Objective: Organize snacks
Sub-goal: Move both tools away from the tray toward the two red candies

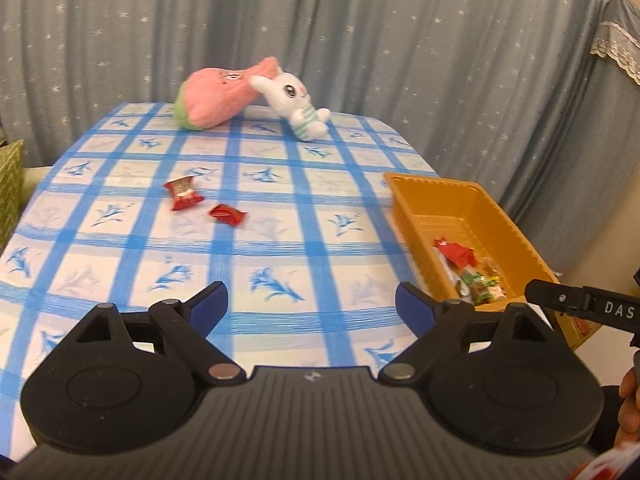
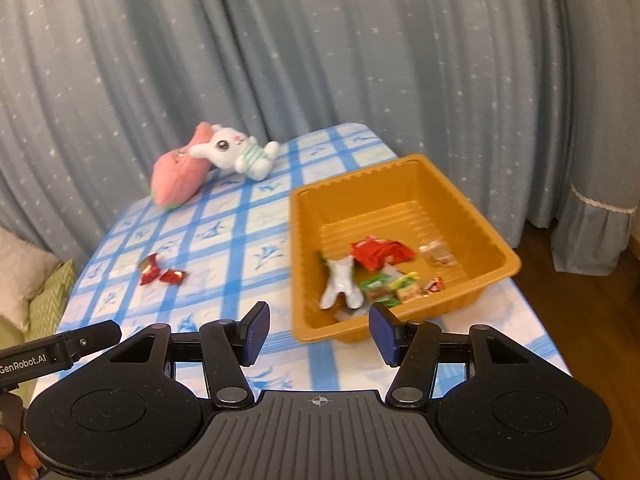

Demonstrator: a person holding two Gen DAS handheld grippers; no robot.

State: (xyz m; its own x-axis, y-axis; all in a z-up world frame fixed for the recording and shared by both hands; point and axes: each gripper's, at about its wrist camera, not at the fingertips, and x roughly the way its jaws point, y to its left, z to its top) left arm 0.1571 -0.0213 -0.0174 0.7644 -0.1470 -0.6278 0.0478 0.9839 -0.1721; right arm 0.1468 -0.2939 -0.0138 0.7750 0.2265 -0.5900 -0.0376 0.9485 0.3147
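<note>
Now, left to right across the surface point(image 1: 280, 240):

Far-left wrapper: larger red snack wrapper point(image 1: 183, 192) lies loose on the checked cloth, its long axis running roughly away from the camera.

Second wrapper: smaller red candy point(image 1: 226, 213) sits just beside it, to its right, apart from it, long axis tilted across the view.

Left gripper point(image 1: 311, 302): jaws spread wide, nothing between them, hanging above the near part of the surface. Both wrappers lie ahead of it and off to its left.

Plush toys: pink plush point(image 1: 218, 98) and white rabbit point(image 1: 296, 104) rest at the far edge, touching each other, clear of the snacks.

Tray point(image 1: 496, 216): orange, at the right edge of the surface, already holding several mixed snacks in its near end.

Right gripper point(image 2: 318, 330): jaws about half apart, empty, poised just short of the tray's near wall.

Key relation: the two loose wrappers are well apart from the tray, on the left gripper's side, so that hand is likely the nearer one to fetch them.
</note>
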